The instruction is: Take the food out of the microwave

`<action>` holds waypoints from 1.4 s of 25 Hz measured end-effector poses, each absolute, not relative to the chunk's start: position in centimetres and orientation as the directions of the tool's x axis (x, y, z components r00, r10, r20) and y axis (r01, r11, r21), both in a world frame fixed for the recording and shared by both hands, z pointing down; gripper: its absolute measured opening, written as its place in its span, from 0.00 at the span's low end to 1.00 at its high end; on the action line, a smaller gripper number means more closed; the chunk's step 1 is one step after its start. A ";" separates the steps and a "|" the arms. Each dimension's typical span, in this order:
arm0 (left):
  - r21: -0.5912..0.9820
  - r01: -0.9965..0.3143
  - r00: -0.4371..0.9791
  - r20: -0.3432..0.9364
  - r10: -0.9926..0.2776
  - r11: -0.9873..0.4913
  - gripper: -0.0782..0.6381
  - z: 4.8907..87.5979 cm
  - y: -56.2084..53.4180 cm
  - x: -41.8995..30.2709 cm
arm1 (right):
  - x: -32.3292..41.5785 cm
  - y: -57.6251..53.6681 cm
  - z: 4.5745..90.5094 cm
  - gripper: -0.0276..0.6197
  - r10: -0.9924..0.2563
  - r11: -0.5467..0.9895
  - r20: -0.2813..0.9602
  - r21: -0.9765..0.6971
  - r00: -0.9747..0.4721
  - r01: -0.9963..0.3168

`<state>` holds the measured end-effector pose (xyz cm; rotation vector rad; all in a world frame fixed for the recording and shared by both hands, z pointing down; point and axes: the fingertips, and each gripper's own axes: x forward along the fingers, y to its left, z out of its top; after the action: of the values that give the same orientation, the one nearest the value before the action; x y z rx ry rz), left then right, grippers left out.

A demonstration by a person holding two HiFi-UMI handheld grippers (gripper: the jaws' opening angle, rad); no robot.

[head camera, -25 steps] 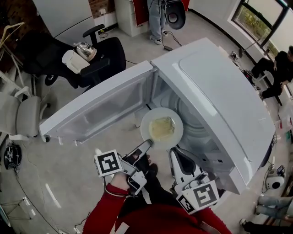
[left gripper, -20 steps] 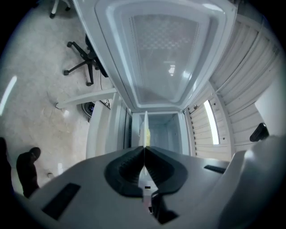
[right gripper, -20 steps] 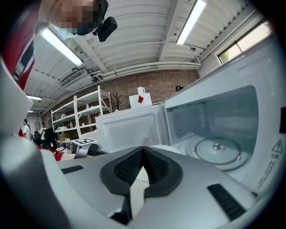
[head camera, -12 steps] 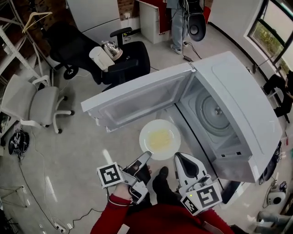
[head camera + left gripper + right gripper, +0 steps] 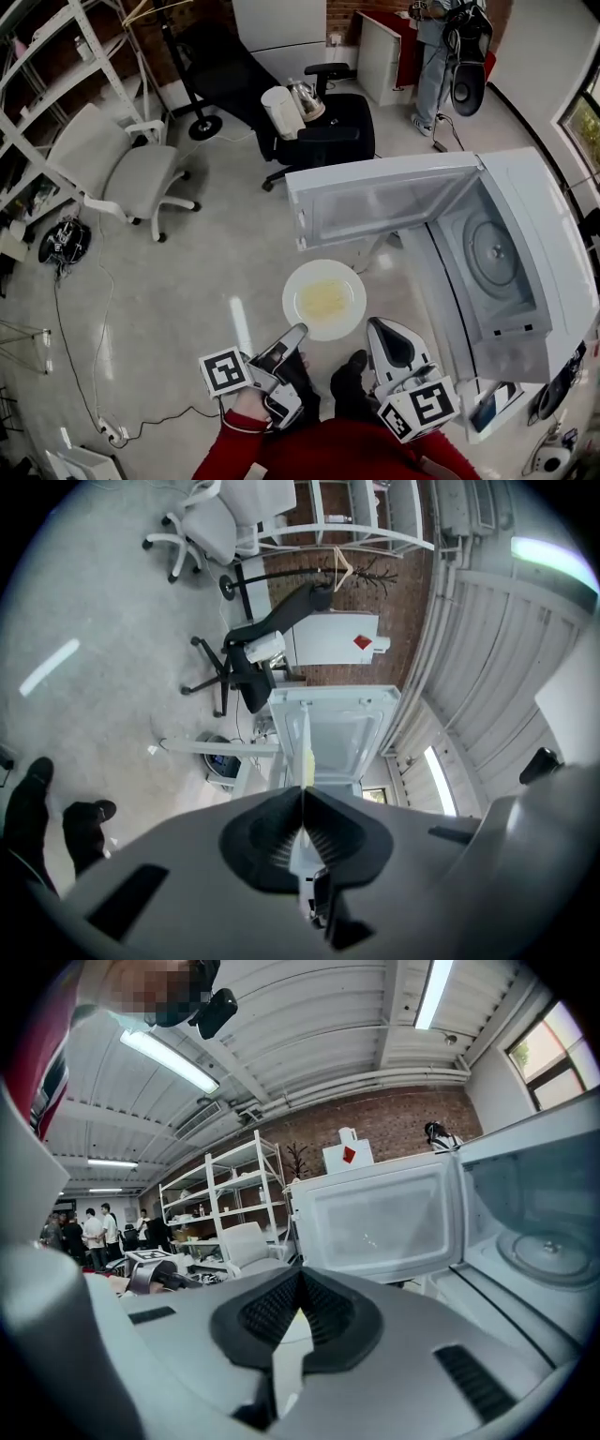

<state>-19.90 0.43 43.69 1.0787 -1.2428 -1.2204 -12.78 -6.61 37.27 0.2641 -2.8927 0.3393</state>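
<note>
A white plate with flat yellow food on it hangs in the air to the left of the white microwave. My left gripper is shut on the plate's near rim. In the left gripper view the plate shows edge-on, running forward from between the jaws of that gripper. The microwave's door stands wide open, and only the glass turntable shows inside. My right gripper sits just right of the plate's near edge, jaws together on nothing in the right gripper view.
A black office chair carrying a kettle and a white jug stands behind the door. A grey chair is at the left, with shelving beyond it. A person stands at the back. Cables lie on the floor.
The plate, held by my left gripper, has come out of the microwave and moved left, away from it. The right gripper has stayed beside it, and the microwave now sits further right.
</note>
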 end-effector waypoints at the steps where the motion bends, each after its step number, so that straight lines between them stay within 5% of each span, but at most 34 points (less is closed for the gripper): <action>1: 0.995 0.063 -0.075 0.082 -0.994 0.078 0.13 43.7 1.2 -20.3 | -13.3 -6.1 37.3 0.06 -0.135 0.961 0.233 -0.207 -0.963 -0.185; 35: 0.996 0.085 -0.502 0.076 -0.861 0.039 0.13 43.8 16.0 -27.5 | -23.0 6.1 38.8 0.06 0.288 0.949 0.255 -0.204 -0.923 0.240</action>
<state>-27.46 16.01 43.83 0.8115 -1.5545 -1.5694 -23.00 6.13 38.78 -0.3904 -2.8184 0.2444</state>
